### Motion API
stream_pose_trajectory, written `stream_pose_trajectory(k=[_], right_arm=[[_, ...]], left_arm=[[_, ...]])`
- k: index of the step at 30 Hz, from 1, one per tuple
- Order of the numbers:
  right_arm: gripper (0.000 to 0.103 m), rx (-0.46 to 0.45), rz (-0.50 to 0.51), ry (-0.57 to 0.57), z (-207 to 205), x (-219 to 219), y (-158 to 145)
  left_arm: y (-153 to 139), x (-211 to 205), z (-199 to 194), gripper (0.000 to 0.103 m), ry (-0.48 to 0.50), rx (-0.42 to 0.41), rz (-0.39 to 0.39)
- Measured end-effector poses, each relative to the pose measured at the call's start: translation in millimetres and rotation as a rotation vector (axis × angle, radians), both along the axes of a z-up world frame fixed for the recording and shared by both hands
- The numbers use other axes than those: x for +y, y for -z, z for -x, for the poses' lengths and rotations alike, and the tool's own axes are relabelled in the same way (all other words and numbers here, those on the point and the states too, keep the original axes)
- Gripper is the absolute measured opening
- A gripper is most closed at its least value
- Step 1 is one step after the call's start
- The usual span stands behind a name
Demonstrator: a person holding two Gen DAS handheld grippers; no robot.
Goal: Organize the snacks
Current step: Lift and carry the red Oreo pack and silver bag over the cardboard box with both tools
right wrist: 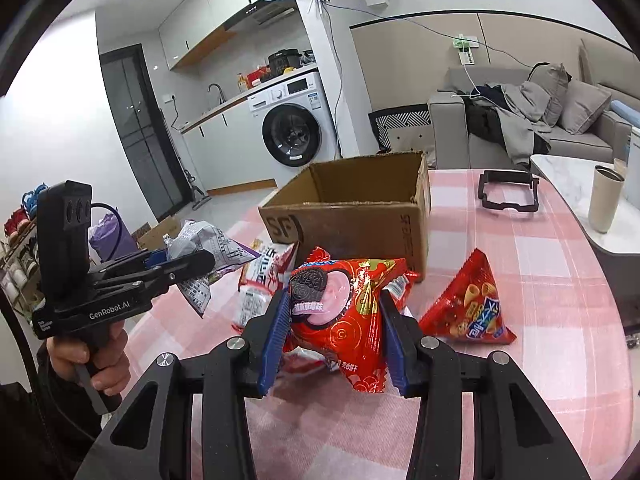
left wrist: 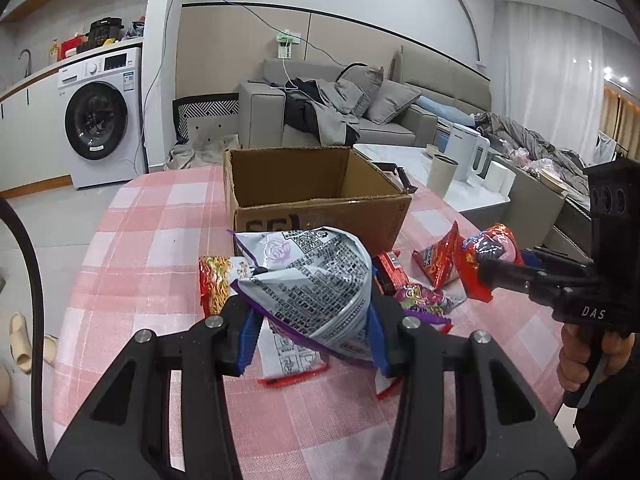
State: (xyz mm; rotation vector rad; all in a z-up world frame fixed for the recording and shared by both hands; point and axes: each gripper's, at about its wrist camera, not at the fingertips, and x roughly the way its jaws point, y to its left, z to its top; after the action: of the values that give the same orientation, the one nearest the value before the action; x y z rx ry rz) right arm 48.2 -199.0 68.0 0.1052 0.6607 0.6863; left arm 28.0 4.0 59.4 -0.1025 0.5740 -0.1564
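Observation:
My left gripper (left wrist: 312,320) is shut on a silver-and-purple snack bag (left wrist: 312,276), held above the pink checked table in front of the open cardboard box (left wrist: 316,216). My right gripper (right wrist: 334,328) is shut on a red cookie bag (right wrist: 340,312), also lifted near the box (right wrist: 352,224). In the left wrist view the right gripper (left wrist: 496,268) with its red bag (left wrist: 484,256) is at the right. In the right wrist view the left gripper (right wrist: 196,264) with the silver bag (right wrist: 204,256) is at the left. The box looks empty inside.
More snack packs lie on the table: a noodle pack (left wrist: 214,280), a red triangular bag (right wrist: 468,304), a white-and-red pack (right wrist: 260,280), a purple pack (left wrist: 424,298). A black frame (right wrist: 508,192) lies behind the box. A side table with a cup (right wrist: 606,200) stands at the right.

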Motion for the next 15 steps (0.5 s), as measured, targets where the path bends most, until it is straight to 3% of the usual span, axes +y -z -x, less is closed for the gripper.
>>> stream_pose_trajectory(k=[15], right_arm=[[0.044, -0.007, -0.020, 0.003, -35, 17, -23]], left_arm=[[-22, 9, -47, 0.042, -0.029, -0.027, -0.001]])
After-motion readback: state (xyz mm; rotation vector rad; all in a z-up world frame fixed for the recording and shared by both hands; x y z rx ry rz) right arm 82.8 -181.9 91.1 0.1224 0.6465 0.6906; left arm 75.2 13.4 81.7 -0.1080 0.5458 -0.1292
